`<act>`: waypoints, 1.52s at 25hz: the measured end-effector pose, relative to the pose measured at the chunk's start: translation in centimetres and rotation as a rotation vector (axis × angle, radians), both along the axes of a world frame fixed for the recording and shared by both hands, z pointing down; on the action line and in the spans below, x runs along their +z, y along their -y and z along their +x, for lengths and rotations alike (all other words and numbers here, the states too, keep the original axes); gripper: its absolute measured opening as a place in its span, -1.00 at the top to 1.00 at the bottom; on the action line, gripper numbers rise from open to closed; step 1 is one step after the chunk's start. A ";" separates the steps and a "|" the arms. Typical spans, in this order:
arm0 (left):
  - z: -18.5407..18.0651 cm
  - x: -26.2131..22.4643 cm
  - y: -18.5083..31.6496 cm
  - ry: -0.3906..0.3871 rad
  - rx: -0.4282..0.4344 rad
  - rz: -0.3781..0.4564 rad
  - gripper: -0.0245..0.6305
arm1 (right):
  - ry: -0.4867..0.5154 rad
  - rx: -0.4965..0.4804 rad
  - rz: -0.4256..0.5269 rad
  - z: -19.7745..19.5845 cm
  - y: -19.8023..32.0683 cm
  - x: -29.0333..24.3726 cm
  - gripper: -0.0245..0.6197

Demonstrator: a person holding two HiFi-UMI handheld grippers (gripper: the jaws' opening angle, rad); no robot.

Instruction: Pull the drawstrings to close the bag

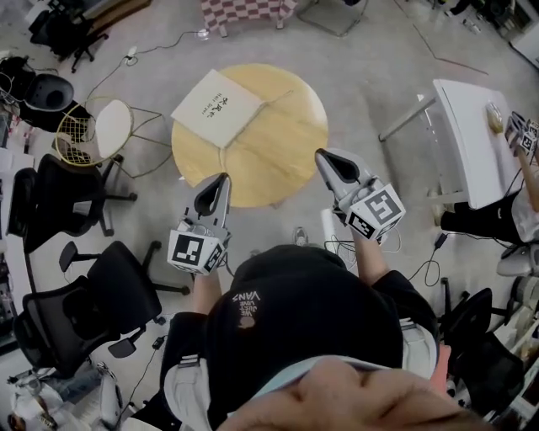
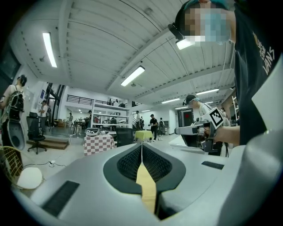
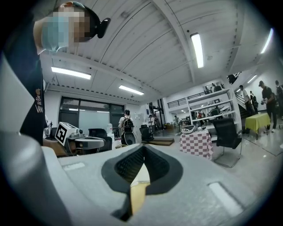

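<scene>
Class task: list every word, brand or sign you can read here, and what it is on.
"VANS": on the person's black shirt.
Small print beside "VANS": too blurred to read.
Black print on the bag: too small to read.
Left cube and right cube: square patterns, no words.

- bag (image 1: 217,108): cream, with a bit of dark lettering
- round table (image 1: 286,160): pale honey wood
- left gripper (image 1: 223,179) and right gripper (image 1: 321,156): grey shells, black pads, black-and-white square markers
- tablecloth (image 1: 248,10): red-and-white checks
- office chairs (image 1: 88,307): black
- side table (image 1: 467,135): white
- floor (image 1: 370,76): plain grey
</scene>
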State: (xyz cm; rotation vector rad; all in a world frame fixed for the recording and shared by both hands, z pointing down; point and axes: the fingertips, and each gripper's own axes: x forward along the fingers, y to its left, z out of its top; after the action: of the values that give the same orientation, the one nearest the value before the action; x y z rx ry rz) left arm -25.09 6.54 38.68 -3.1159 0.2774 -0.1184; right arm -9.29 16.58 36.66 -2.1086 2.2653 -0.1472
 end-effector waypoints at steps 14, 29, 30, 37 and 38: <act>4.2 1.8 -2.0 0.034 -0.153 -0.031 0.91 | 0.029 -0.132 0.015 6.7 0.5 1.0 0.93; 5.3 2.4 3.6 0.059 -0.197 -0.030 0.91 | 0.085 -0.113 -0.005 9.0 5.2 2.2 0.93; 5.5 2.4 4.2 0.059 -0.195 -0.029 0.91 | 0.088 -0.107 -0.003 9.3 5.7 2.2 0.93; 6.0 2.5 8.4 0.061 -0.159 -0.016 0.91 | 0.088 -0.092 0.002 9.5 9.9 2.1 0.93; 5.9 2.6 9.1 0.061 -0.156 -0.014 0.91 | 0.089 -0.090 0.003 9.5 10.5 2.0 0.93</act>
State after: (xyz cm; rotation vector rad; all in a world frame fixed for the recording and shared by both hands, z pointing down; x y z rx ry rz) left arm -19.16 -2.52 41.24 -3.0939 0.5205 -0.2173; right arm 0.21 6.04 38.70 -1.9575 2.3085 -0.2359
